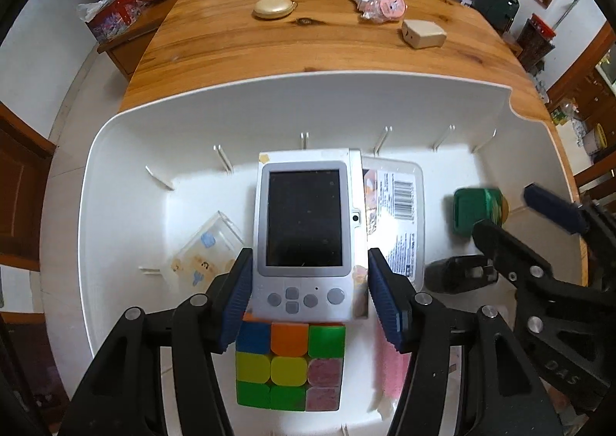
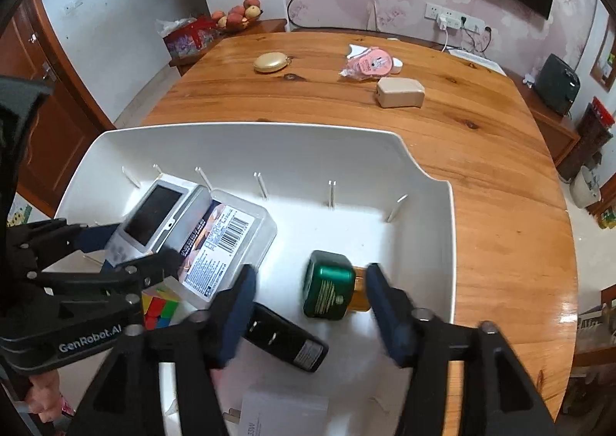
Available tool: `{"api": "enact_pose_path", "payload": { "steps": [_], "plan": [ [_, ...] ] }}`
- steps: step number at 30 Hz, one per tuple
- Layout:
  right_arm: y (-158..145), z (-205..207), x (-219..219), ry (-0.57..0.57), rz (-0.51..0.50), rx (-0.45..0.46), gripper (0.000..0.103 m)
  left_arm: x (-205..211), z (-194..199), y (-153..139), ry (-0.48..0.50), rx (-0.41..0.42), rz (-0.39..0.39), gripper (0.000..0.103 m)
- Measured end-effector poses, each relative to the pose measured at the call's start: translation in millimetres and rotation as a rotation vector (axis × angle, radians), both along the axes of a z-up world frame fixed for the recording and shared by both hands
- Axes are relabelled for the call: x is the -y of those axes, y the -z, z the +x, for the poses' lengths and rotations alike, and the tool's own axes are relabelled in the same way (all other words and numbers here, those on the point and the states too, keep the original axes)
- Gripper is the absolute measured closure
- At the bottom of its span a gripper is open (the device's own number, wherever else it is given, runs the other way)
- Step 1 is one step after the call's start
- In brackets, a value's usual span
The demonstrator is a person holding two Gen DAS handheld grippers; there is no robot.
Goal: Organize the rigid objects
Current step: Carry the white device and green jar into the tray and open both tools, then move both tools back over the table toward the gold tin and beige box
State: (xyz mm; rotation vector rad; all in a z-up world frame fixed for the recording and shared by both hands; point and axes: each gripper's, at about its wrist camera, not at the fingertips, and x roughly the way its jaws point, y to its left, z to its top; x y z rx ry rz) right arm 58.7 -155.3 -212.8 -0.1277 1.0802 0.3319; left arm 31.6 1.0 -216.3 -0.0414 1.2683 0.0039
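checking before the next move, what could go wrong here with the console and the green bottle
1. The left tool holds the console above the cube and box; released here, it could land tilted on them rather than flat in the bin.
2. The right tool is open around the green bottle, which lies on its side and may roll when pinched.
3. The black remote sits by one finger and could get nudged.
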Motion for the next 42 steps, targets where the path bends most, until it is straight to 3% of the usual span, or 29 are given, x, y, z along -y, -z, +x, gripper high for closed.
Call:
{"api": "enact_pose_path", "payload": {
  "steps": [4, 10, 27, 33, 38, 42],
  "plan": [
    [-2.2, -0.9, 5.6, 0.006, 0.042, 0.008, 0.033, -0.2, -3.2, -6.2, 0.008, 0.021, -0.034, 0.030],
    [-3.4, -2.2, 8.2, 0.009, 0.065, 0.012, 0.033, -0.9, -6.5, -17.4, -0.006, 0.076, 0.002, 0.024],
    [-4.2, -3.1, 6.6, 0.013, 0.064, 0.021, 0.033, -2.9, -8.6, -31.6, -0.005, 0.128, 0.011, 0.020],
    [-10.2, -3.8, 4.3, -0.007, 0.076, 0.007, 0.033, -12.3, -4.2, -51.6, -0.010, 0.155, 0.002, 0.019],
    [-37.2, -1.9, 5.8, -0.046, 0.096, 0.006, 0.033, -23.0, 10.2, -82.1, 0.002, 0.173, 0.016, 0.019],
    [-78.6, 10.2, 12.5, -0.058, 0.083, 0.047, 0.033, -29.7, 30.5, -115.4, 0.038, 0.194, 0.058, 0.019]
  ]
}}
